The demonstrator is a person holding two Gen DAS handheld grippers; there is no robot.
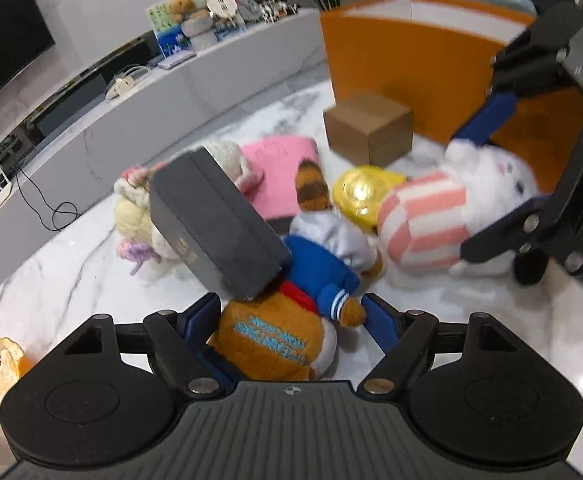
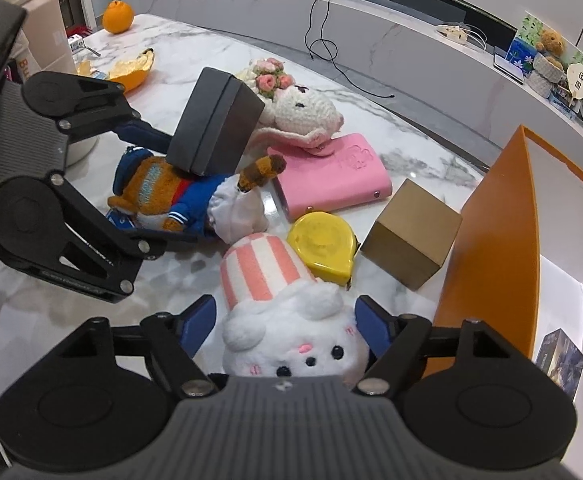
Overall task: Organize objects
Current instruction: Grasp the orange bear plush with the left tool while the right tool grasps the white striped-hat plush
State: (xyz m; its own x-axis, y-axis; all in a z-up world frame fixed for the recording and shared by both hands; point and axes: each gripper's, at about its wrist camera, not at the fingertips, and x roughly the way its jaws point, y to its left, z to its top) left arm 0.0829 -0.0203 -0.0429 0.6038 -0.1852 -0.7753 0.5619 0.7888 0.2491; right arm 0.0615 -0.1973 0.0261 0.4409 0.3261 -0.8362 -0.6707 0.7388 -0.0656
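Note:
A brown plush in a blue sailor suit [image 1: 311, 280] lies on the marble table [image 2: 195, 52], its head between the fingers of my left gripper [image 1: 291, 316]. The jaws stand open around it, pads apart from the fur. A dark grey box [image 2: 215, 120] leans tilted on this plush. A white bunny plush with a pink-striped hat [image 2: 291, 336] lies between the fingers of my right gripper [image 2: 285, 320], which is open, with a gap at the left pad. An orange bin [image 2: 495, 240] stands at the right with a small printed box inside.
Close behind the plushes lie a pink wallet [image 2: 331, 176], a yellow tape measure [image 2: 323, 248], a cardboard cube [image 2: 411, 236] and a crochet bunny [image 2: 303, 112]. An orange [image 2: 118, 17] and its peel [image 2: 131, 70] sit far left. A grey counter runs behind.

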